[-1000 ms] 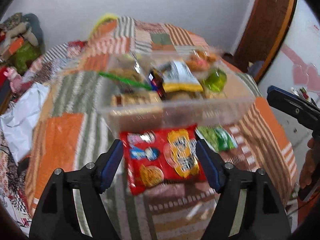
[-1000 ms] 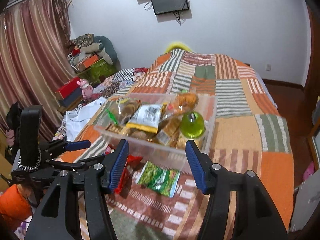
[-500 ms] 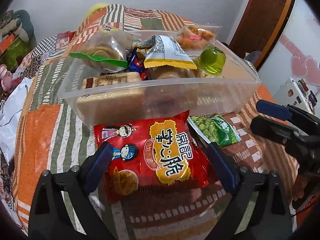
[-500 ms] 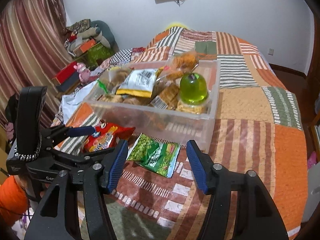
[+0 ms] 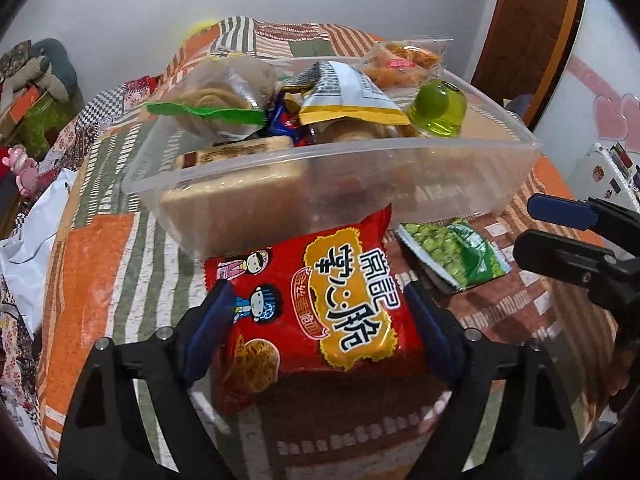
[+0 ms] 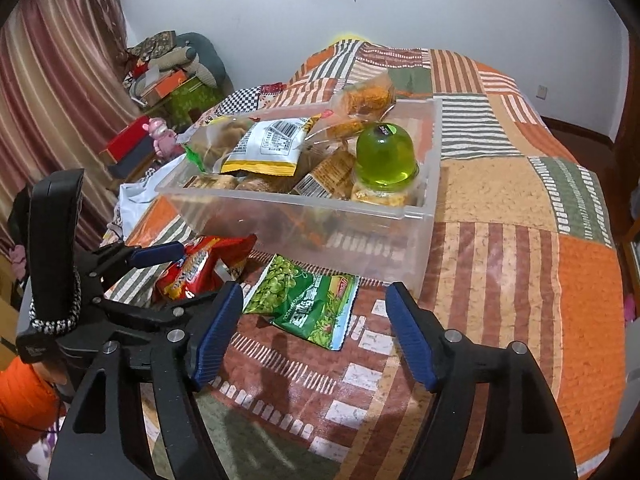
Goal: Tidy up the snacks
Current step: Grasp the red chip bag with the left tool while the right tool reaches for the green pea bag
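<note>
Left gripper (image 5: 320,312) pitched steeply down over the patchwork bedspread (image 5: 100,264), jaws astride the red noodle-snack packet (image 5: 316,304) at lower centre of its view; jaws just been closing, both blue pads right at the packet's side edges, firm pressing not clear. Packet flat on the bedspread, its top edge against the front wall of the clear plastic bin (image 5: 400,176). Right gripper (image 6: 316,328) likewise angled down, jaws apart and just been opening, nothing between them but bedspread, hovering just short of the green pea packet (image 6: 308,300), which lies flat at centre frame just in front of the bin. Bin filled with snacks: white-and-yellow pouch (image 6: 268,148), green jelly cup (image 6: 384,156), wrapped biscuits (image 5: 240,152). In the right wrist view, left gripper at lower left, beside the red packet.
</note>
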